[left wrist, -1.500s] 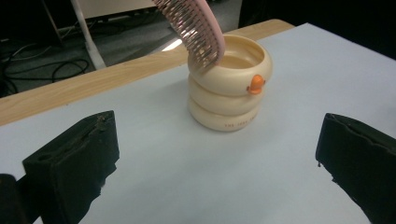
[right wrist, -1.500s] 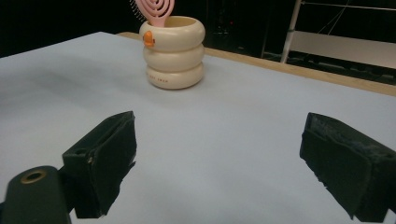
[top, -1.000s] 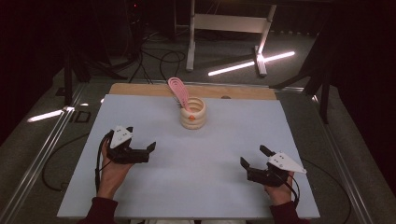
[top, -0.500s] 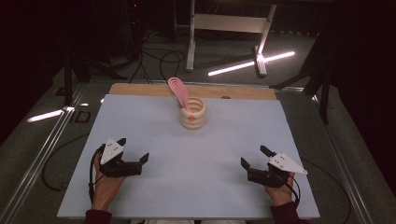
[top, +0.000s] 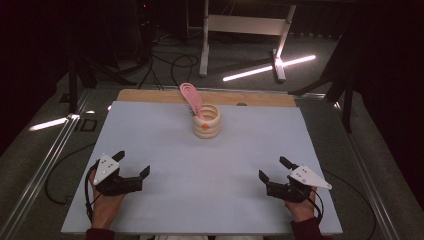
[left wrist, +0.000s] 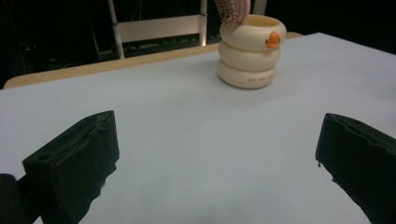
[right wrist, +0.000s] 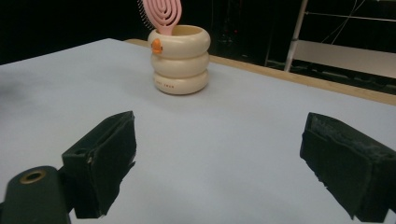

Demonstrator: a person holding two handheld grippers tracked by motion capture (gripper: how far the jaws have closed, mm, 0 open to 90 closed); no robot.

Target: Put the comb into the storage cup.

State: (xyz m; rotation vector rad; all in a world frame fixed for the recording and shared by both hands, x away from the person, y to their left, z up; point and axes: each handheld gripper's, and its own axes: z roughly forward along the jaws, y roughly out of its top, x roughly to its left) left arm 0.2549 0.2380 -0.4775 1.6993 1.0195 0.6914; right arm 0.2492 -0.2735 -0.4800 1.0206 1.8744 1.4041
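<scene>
A cream holder shaped like three stacked rings (top: pixel 207 121) stands upright at the table's far middle, with a small orange mark on its side. A pink hairbrush (top: pixel 191 98) sticks out of it, leaning back and left. The left gripper view has the holder (left wrist: pixel 250 51) ahead and to the right; the right gripper view has the holder (right wrist: pixel 180 59) ahead and to the left, the hairbrush (right wrist: pixel 160 14) rising from it. My left gripper (top: pixel 132 165) rests open near the front left. My right gripper (top: pixel 275 168) rests open near the front right. Both hold nothing and lie far from the holder.
A pale blue mat (top: pixel 210 165) covers the table, with a wooden strip (top: pixel 150 95) along the far edge. Behind the table stand a white metal frame (top: pixel 245 30) and floor cables (top: pixel 165 65). Metal rails (top: pixel 45 165) run down both sides.
My left gripper has drawn back toward the front edge and a little left. The right gripper, holder and brush have stayed put.
</scene>
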